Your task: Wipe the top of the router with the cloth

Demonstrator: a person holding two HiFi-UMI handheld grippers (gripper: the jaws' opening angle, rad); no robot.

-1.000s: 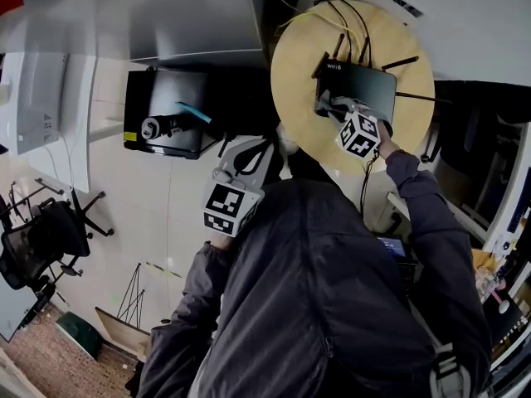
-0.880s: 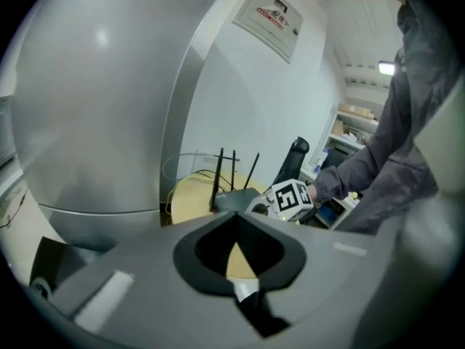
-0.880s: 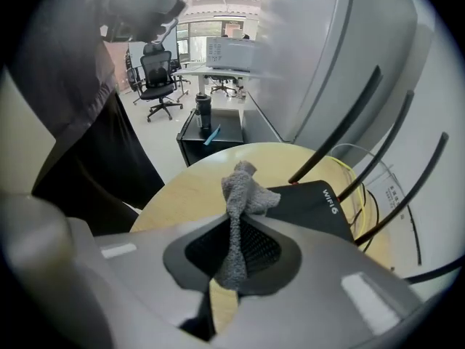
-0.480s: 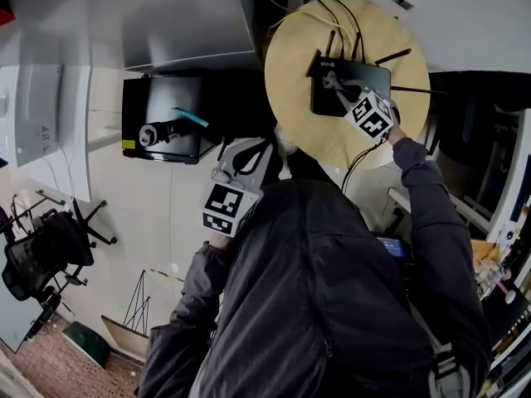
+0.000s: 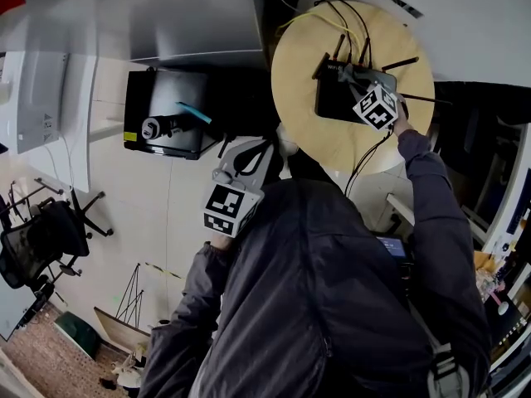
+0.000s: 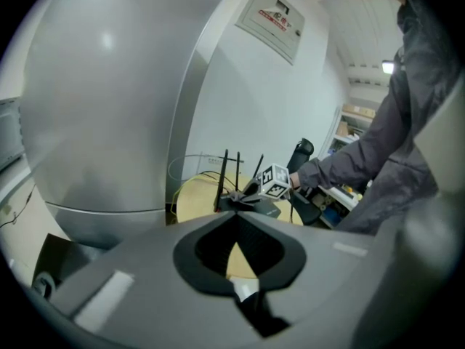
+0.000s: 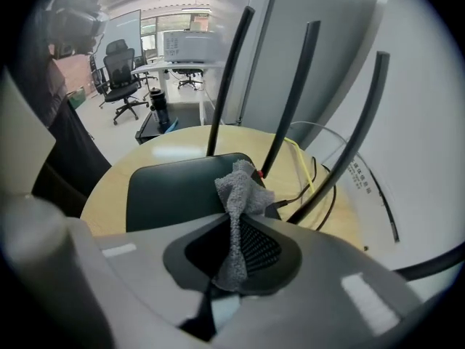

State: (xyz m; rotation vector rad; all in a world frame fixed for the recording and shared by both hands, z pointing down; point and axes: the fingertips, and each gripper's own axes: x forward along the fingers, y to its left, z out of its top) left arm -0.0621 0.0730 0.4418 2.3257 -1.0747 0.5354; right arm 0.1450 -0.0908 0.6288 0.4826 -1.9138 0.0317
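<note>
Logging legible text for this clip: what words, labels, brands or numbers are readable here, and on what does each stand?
Nothing reads cleanly enough to quote.
router: small pale print near a back corner, too small to read.
wall sign: red logo over lines of print, blurred.
white label strip: dark print, too small to read.
marker cubes: square patterns only, no words.

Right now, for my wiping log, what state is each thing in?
router: flat on round table, antennas raised.
right gripper: shut on cloth, over router.
cloth: bunched, end sticking out past the jaws.
left gripper: shut, empty, away from table.
</note>
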